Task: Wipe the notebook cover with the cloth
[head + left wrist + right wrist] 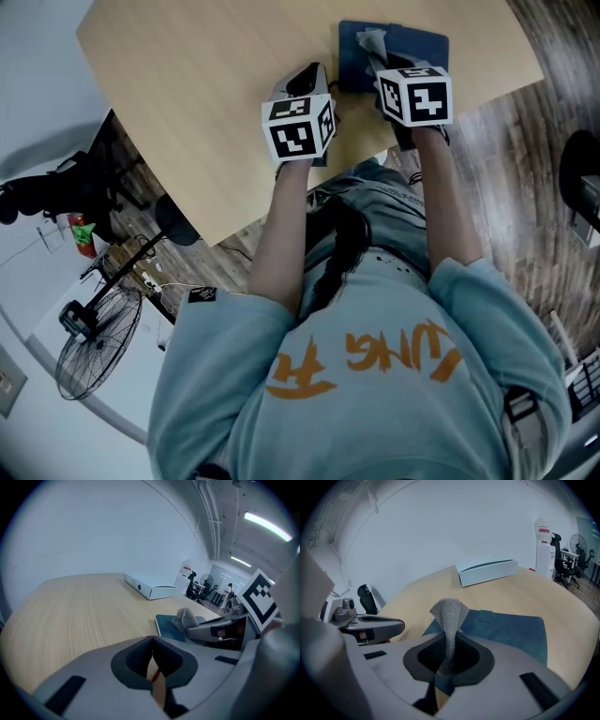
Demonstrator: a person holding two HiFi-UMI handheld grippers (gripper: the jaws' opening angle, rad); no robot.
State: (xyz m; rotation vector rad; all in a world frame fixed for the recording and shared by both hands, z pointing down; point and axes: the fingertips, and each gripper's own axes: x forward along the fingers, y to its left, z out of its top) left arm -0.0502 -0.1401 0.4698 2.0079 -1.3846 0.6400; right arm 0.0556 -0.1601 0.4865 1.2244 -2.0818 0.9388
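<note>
Now | right claw pinches grey knit cloth | notebook dark blue (tabbed) | left claw clenched, empty

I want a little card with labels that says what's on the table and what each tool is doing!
left tool: shut, nothing in it, over the wood beside the notebook
right tool: shut on the cloth, over the notebook's near edge
cloth: grey, sticking up from the right tool
notebook: blue, closed, lying flat
table: light wood
white box: at the table's far side
</note>
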